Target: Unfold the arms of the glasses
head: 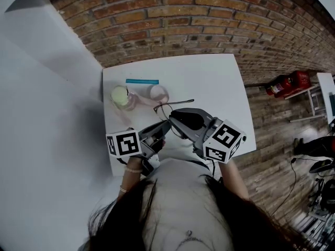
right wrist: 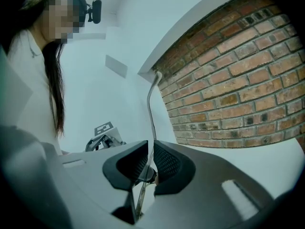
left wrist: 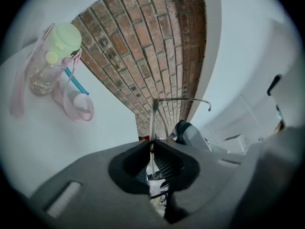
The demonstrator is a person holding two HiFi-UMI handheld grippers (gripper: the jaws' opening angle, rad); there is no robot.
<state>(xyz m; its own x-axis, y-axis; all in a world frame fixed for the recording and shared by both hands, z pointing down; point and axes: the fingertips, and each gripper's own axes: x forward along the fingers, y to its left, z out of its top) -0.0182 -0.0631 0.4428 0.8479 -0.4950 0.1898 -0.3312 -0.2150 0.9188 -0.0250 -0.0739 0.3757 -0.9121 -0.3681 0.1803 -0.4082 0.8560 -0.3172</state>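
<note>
Both grippers hold the glasses [head: 166, 110] in the air above the near part of the white tabletop [head: 209, 82], just in front of the person's chest. The left gripper [head: 163, 125] comes in from the person's left and the right gripper [head: 175, 118] from the right. Their tips almost meet, so the glasses sit between them and within equal reach of both.

In the left gripper view the jaws of the left gripper [left wrist: 152, 142] are closed on a thin metal part of the glasses [left wrist: 153, 120]. That wire runs straight out along the jaws' axis. It then turns a sharp corner into a long piece that runs off to the right of that view and ends in a small hook. This long piece looks like one arm, lying across the left gripper's line, not along it.

In the right gripper view the jaws of the right gripper [right wrist: 150, 149] are clamped on the glasses [right wrist: 150, 109] beside a clear lens that shows below the tips. A slim arm continues beyond them, close to their axis, and curves at its far end.

The coming move probably turns on the hinge that lies between the two grips: one gripper steadies the front while the other swings its arm outward. How far either arm is already open cannot be read for certain.

A bottle [head: 121, 95] with a green lid and a pink strap [head: 157, 93] stand farther back on the tabletop, well apart from the glasses.
</note>
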